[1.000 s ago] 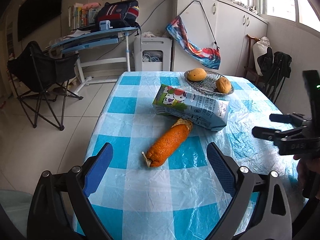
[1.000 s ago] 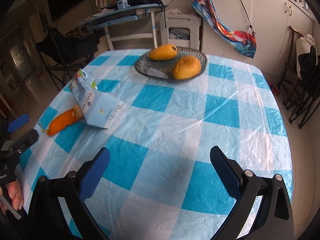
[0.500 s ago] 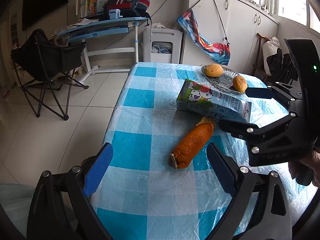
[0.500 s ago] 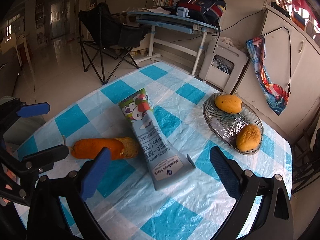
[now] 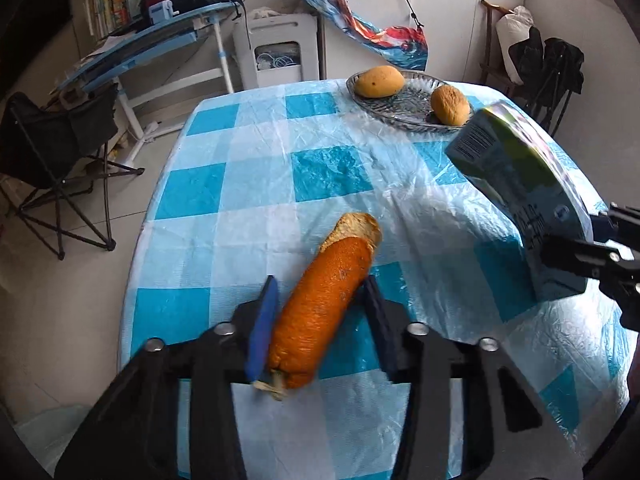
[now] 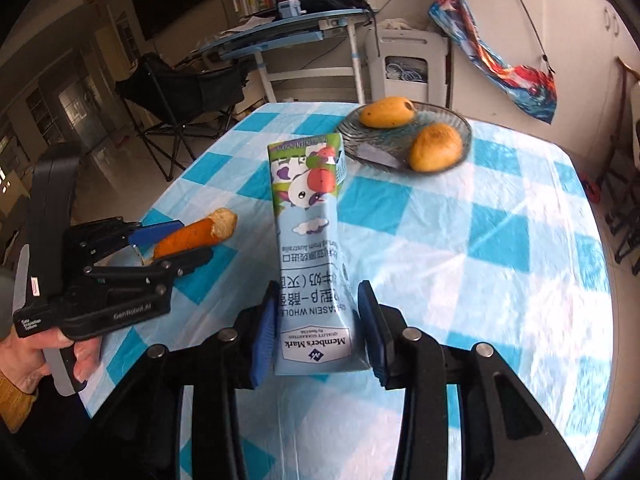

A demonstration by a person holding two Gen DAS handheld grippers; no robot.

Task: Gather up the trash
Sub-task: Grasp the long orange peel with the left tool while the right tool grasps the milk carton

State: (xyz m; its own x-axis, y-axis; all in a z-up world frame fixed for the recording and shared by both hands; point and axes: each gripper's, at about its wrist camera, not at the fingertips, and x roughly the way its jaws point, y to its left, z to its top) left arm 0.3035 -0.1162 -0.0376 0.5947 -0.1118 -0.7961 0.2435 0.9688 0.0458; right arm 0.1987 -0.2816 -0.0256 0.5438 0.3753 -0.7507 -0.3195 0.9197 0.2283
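Note:
My left gripper (image 5: 320,300) is shut on a long orange peel (image 5: 326,304) with a pale torn end, held near the table's left edge; it also shows in the right wrist view (image 6: 188,236). My right gripper (image 6: 316,316) is shut on the bottom end of a blue milk carton (image 6: 312,248) with a cartoon cow, lifted above the checked tablecloth (image 6: 500,240). The carton (image 5: 520,184) appears at the right of the left wrist view, off the table.
A glass plate (image 5: 400,108) with two mangoes (image 5: 379,80) stands at the table's far side. Beyond are a folding chair (image 5: 52,152), a blue desk (image 5: 152,40), white cabinets and a white appliance (image 5: 280,52). A dark chair with bags (image 5: 552,64) stands far right.
Both grippers have closed: the left on the orange peel, the right on the milk carton. The carton has been lifted off the table and away from the peel.

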